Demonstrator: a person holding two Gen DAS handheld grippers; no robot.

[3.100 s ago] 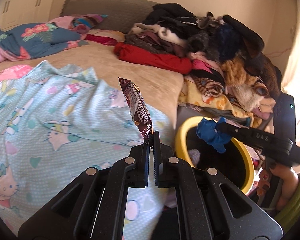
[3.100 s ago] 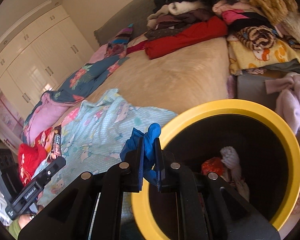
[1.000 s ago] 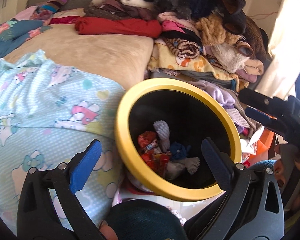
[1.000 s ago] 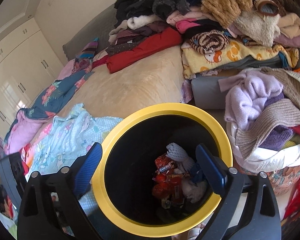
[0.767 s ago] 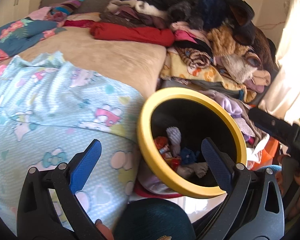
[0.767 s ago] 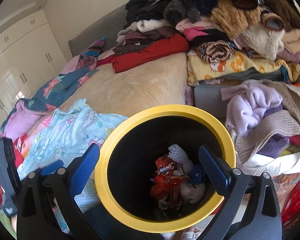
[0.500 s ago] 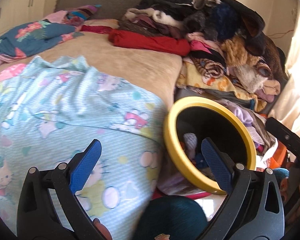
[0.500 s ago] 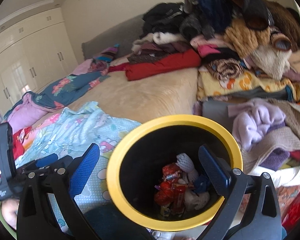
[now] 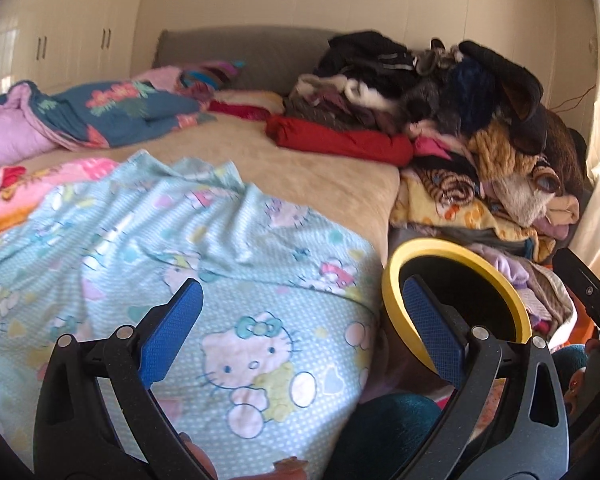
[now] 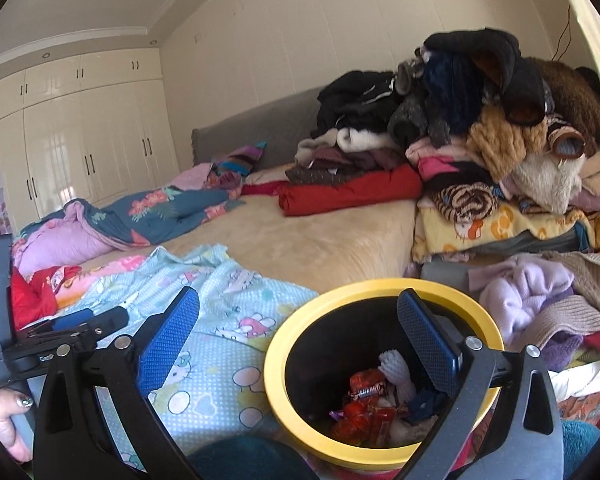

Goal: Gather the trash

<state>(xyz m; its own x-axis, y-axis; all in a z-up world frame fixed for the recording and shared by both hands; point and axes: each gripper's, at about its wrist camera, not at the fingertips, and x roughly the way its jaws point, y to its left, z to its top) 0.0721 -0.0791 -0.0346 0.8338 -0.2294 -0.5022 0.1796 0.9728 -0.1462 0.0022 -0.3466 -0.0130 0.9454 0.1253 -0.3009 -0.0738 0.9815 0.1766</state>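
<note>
the yellow-rimmed trash bin (image 10: 278,364) stands at the near right corner of the bed (image 10: 308,248), and it already holds a small heap at its bottom: red candy wrappers (image 10: 364,392), a white foam net sleeve (image 10: 396,366) and something dark blue beside them. so part of the collecting looks done. on what the two views show of the bed, no loose trash is visible now: the pale blue cartoon-cat blanket (image 9: 228,264) lies rumpled across the near left, a flowered quilt (image 9: 124,108) sits at the far left, and a tall pile of clothes (image 9: 452,92) fills the far right. whether more trash waits outside these views cannot be told, so the job may be close to its end or may need another sweep.

the left tongs (image 9: 300,332) are spread wide and carry nothing; they hang low over the blanket, pointing toward the headboard, with the bin just at their right finger. the right tongs (image 10: 300,340) are likewise spread wide and bare, raised above and slightly near of the bin, so its right finger crosses the bin's mouth in the view. in the right wrist view, a hand (image 10: 8,424) grips the left tool's handle at the far left.
</note>
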